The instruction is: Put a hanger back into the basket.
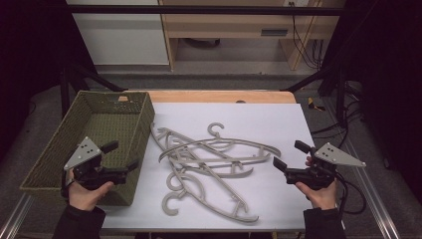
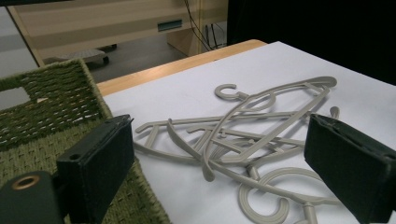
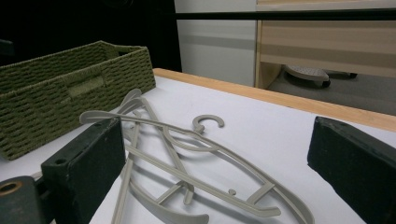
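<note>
At the near edge of the table, a person's 2 hands each hold a black two-jaw gripper level above the white tabletop (image 1: 278,119), both aimed inward at a tangle of grey plastic hangers (image 1: 209,164). The left gripper (image 1: 122,157), at near left, hangs over the near right corner of the green woven basket (image 1: 50,164), its jaws spread wide with nothing between them; in the left gripper view the hangers (image 2: 243,140) lie ahead on the white surface, framed between its 2 black jaws, with the basket's woven wall (image 2: 46,107) at left. The right gripper (image 1: 291,155), at near right, also has its jaws spread and empty, apart from the pile; in the right gripper view the hangers (image 3: 187,163) sprawl between its jaws, 1 hook curling upward farther off, and the basket (image 3: 70,98) sits beyond at left. The hangers lie overlapping in the middle of the table, just right of the basket, touched by neither gripper. Beyond the table's far wooden edge (image 1: 219,96) stand pale wooden furniture (image 1: 234,25) and dangling cables (image 1: 306,45).
</note>
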`<state>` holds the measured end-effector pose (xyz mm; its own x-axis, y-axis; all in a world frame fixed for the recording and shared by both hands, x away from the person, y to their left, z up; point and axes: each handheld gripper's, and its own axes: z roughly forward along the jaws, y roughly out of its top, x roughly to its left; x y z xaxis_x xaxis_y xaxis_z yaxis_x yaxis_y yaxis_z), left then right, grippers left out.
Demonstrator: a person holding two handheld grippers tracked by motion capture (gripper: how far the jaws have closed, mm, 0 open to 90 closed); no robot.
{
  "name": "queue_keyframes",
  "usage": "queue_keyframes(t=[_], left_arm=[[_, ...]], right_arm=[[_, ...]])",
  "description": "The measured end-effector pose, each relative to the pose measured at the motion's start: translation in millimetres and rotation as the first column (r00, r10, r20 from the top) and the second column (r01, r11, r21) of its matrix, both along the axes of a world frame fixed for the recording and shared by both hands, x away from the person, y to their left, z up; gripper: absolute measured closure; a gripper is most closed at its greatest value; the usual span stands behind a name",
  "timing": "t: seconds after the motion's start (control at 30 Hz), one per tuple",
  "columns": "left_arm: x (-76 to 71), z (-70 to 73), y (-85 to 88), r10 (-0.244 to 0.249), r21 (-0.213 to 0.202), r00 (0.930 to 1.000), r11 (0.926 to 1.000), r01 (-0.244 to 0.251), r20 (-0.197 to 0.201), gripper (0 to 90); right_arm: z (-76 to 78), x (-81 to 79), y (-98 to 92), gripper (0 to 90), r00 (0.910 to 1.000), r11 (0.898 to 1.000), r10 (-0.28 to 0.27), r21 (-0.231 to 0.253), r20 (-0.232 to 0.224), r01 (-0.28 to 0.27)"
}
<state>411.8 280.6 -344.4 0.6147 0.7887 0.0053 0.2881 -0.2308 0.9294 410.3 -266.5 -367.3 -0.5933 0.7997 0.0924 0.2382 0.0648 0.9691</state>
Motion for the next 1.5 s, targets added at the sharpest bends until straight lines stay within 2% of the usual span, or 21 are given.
queue_keyframes(t=[0.17, 0.27, 0.37, 0.53, 0.67, 0.9, 0.93, 0.97, 1.0, 1.07, 1.1, 1.13, 1.17, 1.2, 1.27, 1.4, 1.5], left_arm=[[7.5, 5.8, -14.7, -0.040, 0.028, 0.9989, 0.9988, 0.041, -0.025, 8.3], [10.7, 7.7, -21.8, -0.056, 0.051, 0.9981, 0.9970, 0.058, -0.027, 8.4], [19.9, 12.9, -36.5, -0.093, 0.080, 0.9943, 0.9921, 0.097, -0.053, 8.3], [30.9, 19.8, -59.9, -0.118, 0.114, 0.9908, 0.9855, 0.125, -0.066, 8.2], [42.2, 19.8, -77.9, -0.134, 0.128, 0.9864, 0.9810, 0.146, -0.096, 8.3], [60.6, 12.7, -104.7, -0.142, 0.157, 0.9797, 0.9740, 0.164, -0.142, 8.6], [66.5, 9.4, -114.0, -0.141, 0.171, 0.9780, 0.9710, 0.167, -0.154, 8.8], [66.5, 9.4, -114.0, -0.141, 0.171, 0.9780, 0.9710, 0.167, -0.154, 9.1], [73.5, 4.9, -122.6, -0.143, 0.181, 0.9751, 0.9681, 0.173, -0.170, 9.3], [77.4, 2.2, -126.7, -0.142, 0.187, 0.9739, 0.9666, 0.175, -0.177, 9.7], [84.8, -3.4, -134.4, -0.143, 0.203, 0.9697, 0.9619, 0.183, -0.198, 10.3], [84.8, -3.4, -134.4, -0.143, 0.203, 0.9697, 0.9619, 0.183, -0.198, 10.6], [91.0, -9.0, -141.4, -0.133, 0.219, 0.9697, 0.9594, 0.178, -0.205, 11.2], [91.0, -9.0, -141.4, -0.133, 0.219, 0.9697, 0.9594, 0.178, -0.205, 11.9], [100.0, -16.6, -148.4, -0.140, 0.232, 0.9636, 0.9533, 0.193, -0.228, 12.3], [111.2, -26.3, -155.6, -0.139, 0.268, 0.9582, 0.9412, 0.206, -0.250, 12.6], [119.6, -33.7, -159.1, -0.139, 0.264, 0.9556, 0.9417, 0.208, -0.260, 13.3]], right_arm=[[0.4, 0.7, 2.6, 4.4, 1.0000, 1.000, 0.002, -0.015, -0.003, -0.002], [1.9, 0.0, 3.1, 4.4, 1.0000, 1.000, 0.003, -0.012, -0.001, -0.003], [3.8, -1.4, 2.8, 4.4, 1.0000, 1.000, -0.002, -0.011, 0.002, 0.002], [4.7, -1.8, 4.3, 4.4, 1.0000, 1.000, 0.006, -0.010, 0.005, -0.006], [3.0, -0.2, 6.2, 4.1, 1.0000, 1.000, 0.007, -0.016, -0.004, -0.007], [2.1, 0.7, 7.1, 4.0, 0.9999, 1.000, 0.010, -0.022, -0.007, -0.010], [1.9, 0.6, 7.3, 4.0, 0.9999, 1.000, 0.010, -0.019, -0.008, -0.010], [1.9, 0.6, 7.6, 4.0, 0.9999, 1.000, 0.014, -0.016, -0.010, -0.014], [1.8, 0.6, 7.9, 4.0, 0.9998, 1.000, 0.015, -0.018, -0.009, -0.015], [1.8, 0.7, 8.0, 4.0, 0.9998, 1.000, 0.018, -0.020, -0.008, -0.018], [1.9, 0.8, 8.5, 4.0, 0.9998, 1.000, 0.018, -0.018, -0.009, -0.019], [1.9, 0.8, 8.5, 4.0, 0.9998, 1.000, 0.018, -0.018, -0.009, -0.019], [2.1, 0.8, 8.5, 4.0, 0.9998, 1.000, 0.018, -0.017, -0.010, -0.018], [2.1, 0.8, 8.5, 4.0, 0.9998, 1.000, 0.018, -0.017, -0.010, -0.018], [2.0, 1.0, 8.0, 3.9, 0.9998, 1.000, 0.017, -0.016, -0.009, -0.018], [1.3, 1.3, 7.9, 3.9, 0.9998, 1.000, 0.018, -0.019, -0.011, -0.018], [0.5, 2.0, 8.6, 3.8, 0.9997, 1.000, 0.019, -0.021, -0.014, -0.019]])
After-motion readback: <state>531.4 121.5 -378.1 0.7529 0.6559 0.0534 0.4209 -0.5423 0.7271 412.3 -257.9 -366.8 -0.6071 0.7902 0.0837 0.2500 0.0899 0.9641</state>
